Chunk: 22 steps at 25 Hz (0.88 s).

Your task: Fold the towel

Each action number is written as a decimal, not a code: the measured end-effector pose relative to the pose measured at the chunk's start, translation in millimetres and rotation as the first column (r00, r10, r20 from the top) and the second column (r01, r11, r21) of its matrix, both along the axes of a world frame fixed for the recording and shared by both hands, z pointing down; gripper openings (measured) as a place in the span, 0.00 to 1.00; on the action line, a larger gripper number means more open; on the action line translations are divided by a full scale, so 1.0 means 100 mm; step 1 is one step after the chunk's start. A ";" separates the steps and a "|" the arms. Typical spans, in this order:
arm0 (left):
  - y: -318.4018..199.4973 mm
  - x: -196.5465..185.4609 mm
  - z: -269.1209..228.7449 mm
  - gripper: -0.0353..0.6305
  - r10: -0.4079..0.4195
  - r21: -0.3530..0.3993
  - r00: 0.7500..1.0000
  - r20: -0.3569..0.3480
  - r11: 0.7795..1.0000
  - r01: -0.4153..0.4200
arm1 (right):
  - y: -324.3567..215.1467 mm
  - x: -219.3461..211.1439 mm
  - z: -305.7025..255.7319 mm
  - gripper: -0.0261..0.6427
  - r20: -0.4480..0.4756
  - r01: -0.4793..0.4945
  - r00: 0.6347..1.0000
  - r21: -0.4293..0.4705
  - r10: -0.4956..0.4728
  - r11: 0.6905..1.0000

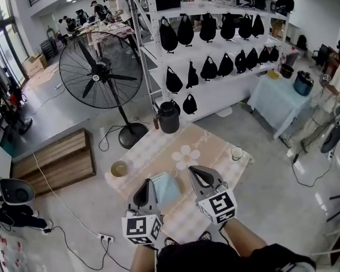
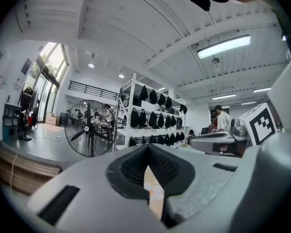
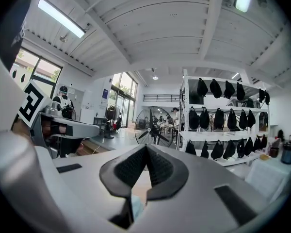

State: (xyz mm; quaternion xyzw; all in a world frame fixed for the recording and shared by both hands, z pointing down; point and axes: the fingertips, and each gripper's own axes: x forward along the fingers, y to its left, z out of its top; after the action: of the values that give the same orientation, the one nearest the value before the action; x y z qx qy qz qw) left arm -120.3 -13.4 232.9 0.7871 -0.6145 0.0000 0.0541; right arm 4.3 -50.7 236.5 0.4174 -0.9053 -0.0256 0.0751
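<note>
On the table (image 1: 215, 146), at its 6 o'clock edge, the blue towel (image 1: 166, 187) lies as a small flat square. From the head view, the left gripper (image 1: 147, 187) shows at the towel's 9 o'clock and the right gripper (image 1: 197, 173) at its 3 o'clock. Both point level toward 12 o'clock, each with jaws pressed together on nothing. A bowl (image 1: 119, 168) sits at the table's 9 o'clock, a cup (image 1: 237, 153) at 3 o'clock and a black jug (image 1: 169, 117) at 12 o'clock.
</note>
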 end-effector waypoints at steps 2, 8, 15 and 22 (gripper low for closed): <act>-0.01 0.01 -0.01 0.06 0.004 0.001 1.000 -0.004 1.000 -0.004 | 0.00 -0.01 -0.02 0.04 -0.001 0.003 1.000 0.005 -0.003 1.000; -0.01 0.01 -0.03 0.06 0.002 0.002 1.000 -0.008 1.000 -0.002 | 0.00 -0.01 -0.05 0.04 -0.002 0.004 1.000 0.013 -0.004 1.000; 0.01 0.03 -0.01 0.06 0.017 0.003 1.000 -0.009 1.000 -0.017 | 0.05 -0.04 -0.05 0.04 -0.020 0.018 1.000 0.014 -0.017 1.000; 0.03 0.05 0.00 0.06 0.020 -0.001 1.000 -0.004 1.000 -0.020 | 0.06 0.02 -0.06 0.04 -0.018 0.013 1.000 0.013 -0.012 1.000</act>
State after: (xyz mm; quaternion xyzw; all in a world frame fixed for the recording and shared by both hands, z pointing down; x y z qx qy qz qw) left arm -115.7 -10.1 232.5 0.7932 -0.6064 -0.0007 0.0555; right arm 6.3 -44.8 230.6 0.4120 -0.9070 -0.0357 0.0802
